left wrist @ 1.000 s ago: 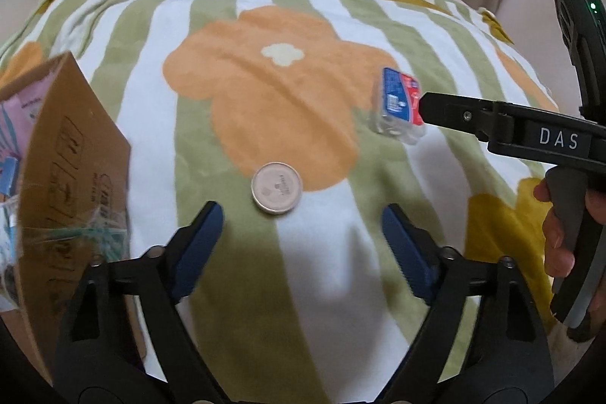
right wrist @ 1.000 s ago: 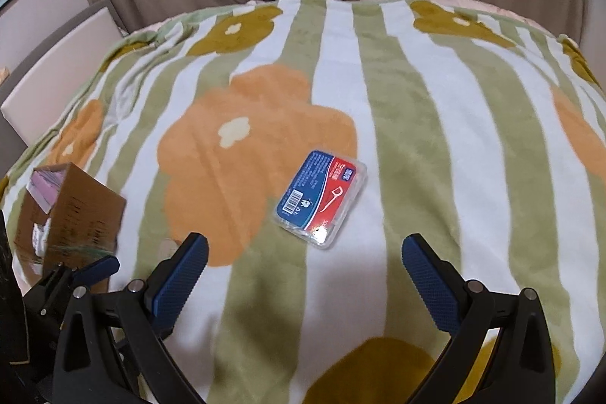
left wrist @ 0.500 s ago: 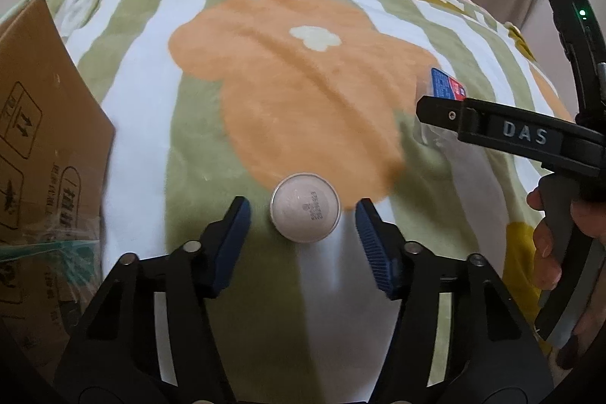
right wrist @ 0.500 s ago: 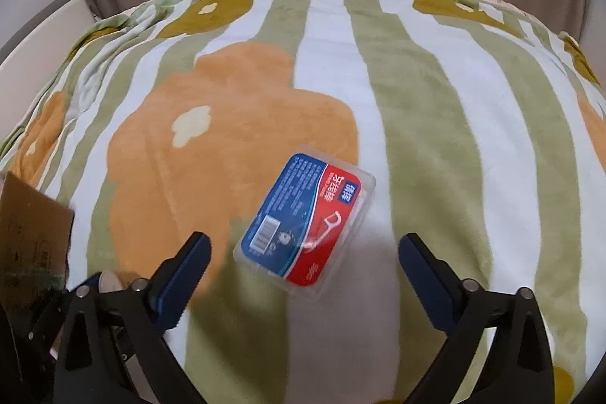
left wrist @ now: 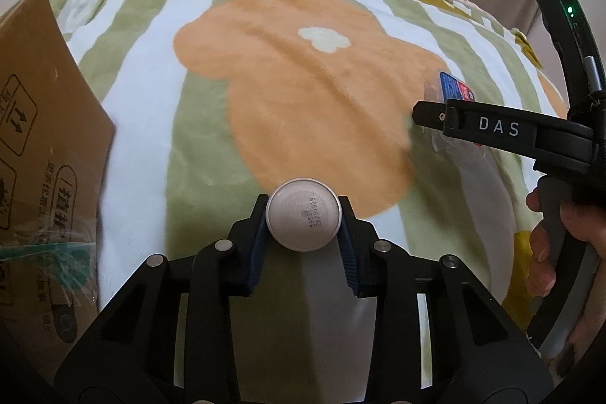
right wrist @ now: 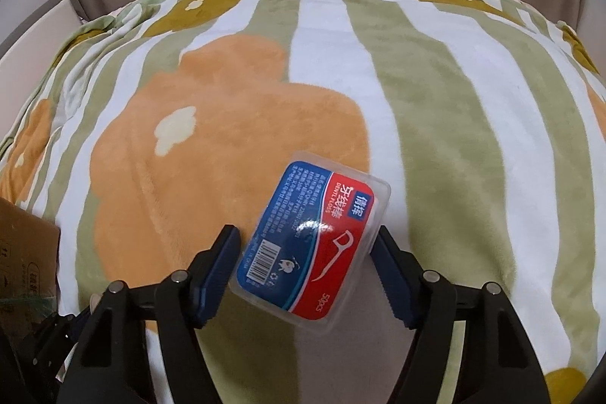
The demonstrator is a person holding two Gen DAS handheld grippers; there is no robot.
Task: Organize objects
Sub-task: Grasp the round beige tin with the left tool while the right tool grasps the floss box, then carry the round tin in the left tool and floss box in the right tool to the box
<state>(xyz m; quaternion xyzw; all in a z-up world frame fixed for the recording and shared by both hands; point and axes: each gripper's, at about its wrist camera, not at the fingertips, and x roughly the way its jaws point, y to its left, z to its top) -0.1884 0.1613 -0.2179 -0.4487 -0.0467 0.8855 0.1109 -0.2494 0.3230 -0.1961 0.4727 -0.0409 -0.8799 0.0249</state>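
**Both grippers closing in on small items on the flowered blanket**

The left gripper [left wrist: 303,226] is pinching a small round tin [left wrist: 303,212] between its blue fingers [left wrist: 257,245], both pads pressing against the tin's sides; its jaws are standing narrow, fully taken up by the tin. The tin is showing a flat pale face with a printed code on it (too small to read with confidence) and is sitting at the near edge of the big orange flower on the green-and-white striped blanket [left wrist: 144,108].

The right gripper [right wrist: 306,256] is straddling a clear plastic dental floss box [right wrist: 310,245] with a blue-and-red label. Its jaws have just been closing, with the box between them. The right-side finger [right wrist: 390,275] is lying against the box's edge, while the left-side finger [right wrist: 214,271] is sitting just beside the box's lower corner; whether that pad is actually pressing on it cannot be told. The box is lying flat on the blanket, turned at an angle, half on the orange flower and half on a white stripe.

In the left wrist view a person's hand [left wrist: 545,245] is gripping the right gripper's handle, and a brown cardboard box [left wrist: 41,146] is standing at the left edge of the blanket.
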